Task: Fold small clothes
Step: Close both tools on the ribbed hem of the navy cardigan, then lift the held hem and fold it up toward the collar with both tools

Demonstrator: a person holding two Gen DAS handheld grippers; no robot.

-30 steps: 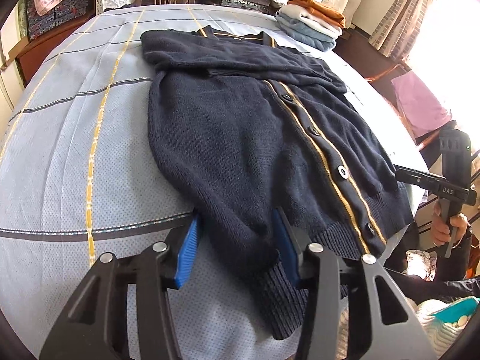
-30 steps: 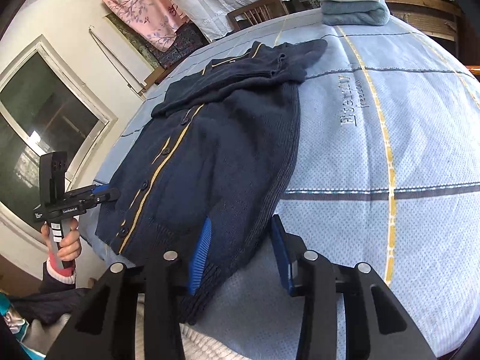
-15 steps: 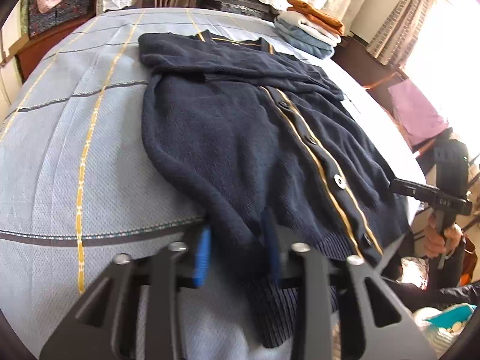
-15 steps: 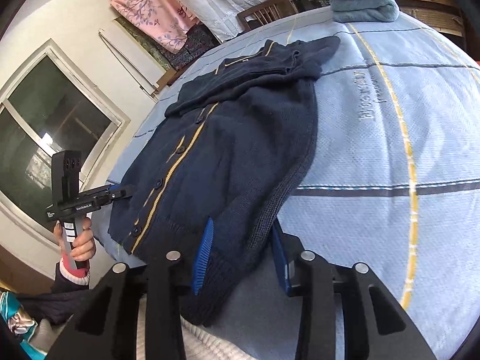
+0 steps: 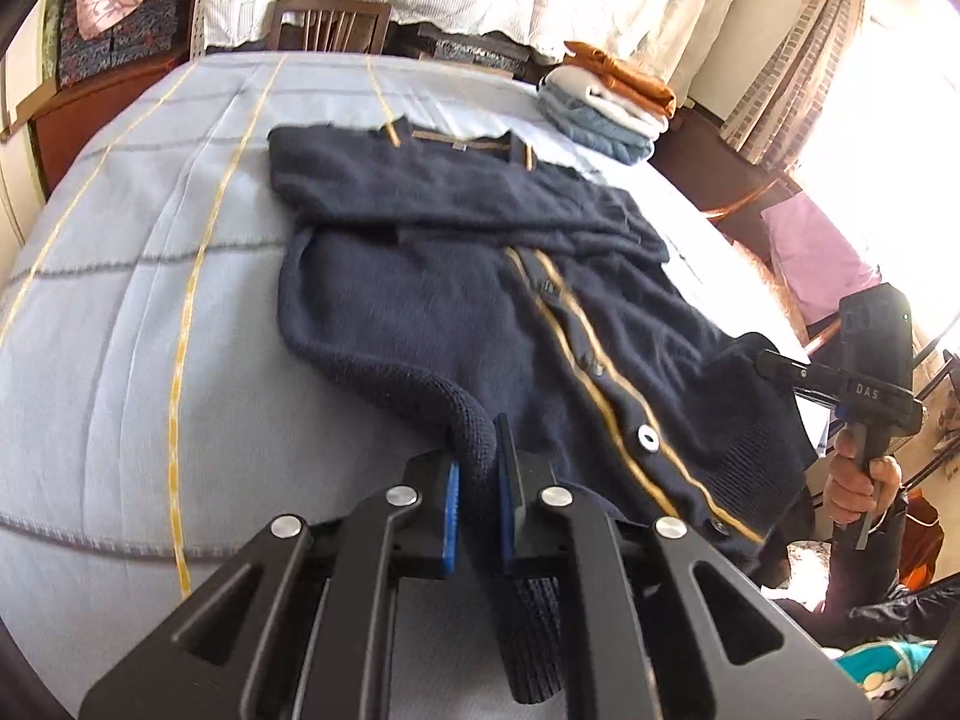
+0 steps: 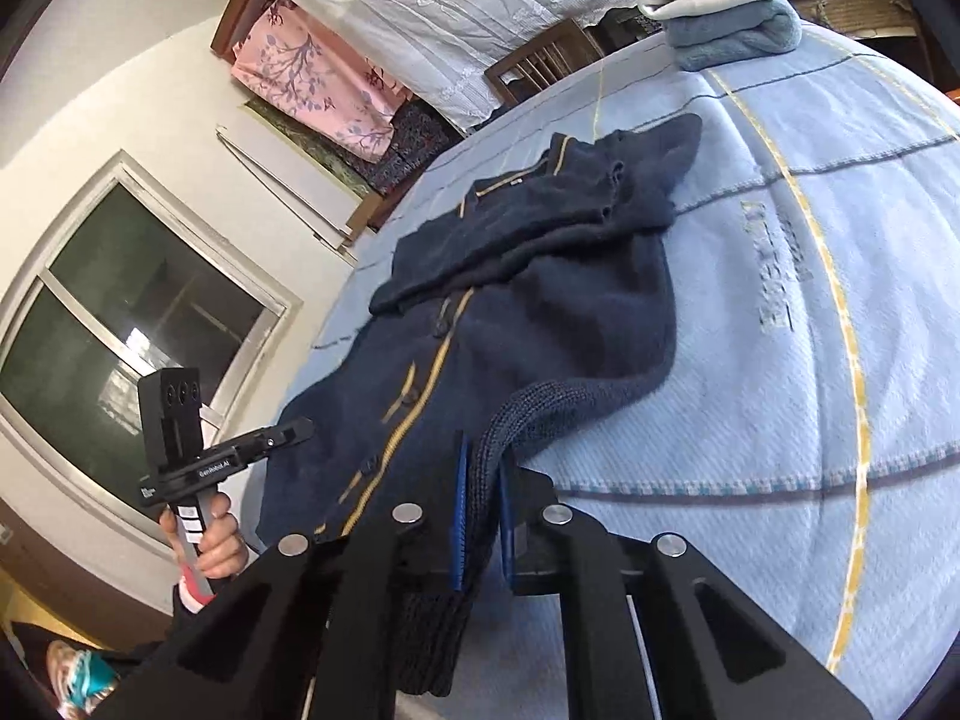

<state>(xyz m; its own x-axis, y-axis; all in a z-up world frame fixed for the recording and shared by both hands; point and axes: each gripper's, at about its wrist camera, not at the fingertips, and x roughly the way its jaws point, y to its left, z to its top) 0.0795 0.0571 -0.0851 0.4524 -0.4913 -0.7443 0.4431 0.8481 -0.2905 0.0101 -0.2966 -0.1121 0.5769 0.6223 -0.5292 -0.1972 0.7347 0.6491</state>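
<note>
The left gripper [image 5: 478, 483] was clenched on the ribbed bottom hem of a navy button-front cardigan [image 5: 432, 306], its blue pads [image 5: 451, 516] pinching a raised fold of knit at the garment's near corner, with the ribbing hanging down below the jaws. The right gripper [image 6: 480, 498] had likewise clamped onto the hem at the opposite bottom corner, a ridge of ribbed fabric caught between its blue pads [image 6: 459, 516] and trailing below them. From both tools the cardigan stretched away, spread across a pale blue bedspread [image 5: 120, 360] crossed by yellow and grey stripes, the yellow-trimmed button placket [image 5: 600, 384] running lengthwise and the sleeves folded across the chest at the far end, near the collar. In the left wrist view the other gripper [image 5: 780, 367] appeared off to the right of the jaws, gripped by a hand [image 5: 858, 480] at the bed's edge (its tip met the cardigan's hem there). Beyond the collar, at the far right corner of the bed, sat a stack of folded clothes [image 5: 606, 102] in orange, white and blue. A wooden chair [image 5: 327, 24] stood behind the far edge of the bed.
</note>
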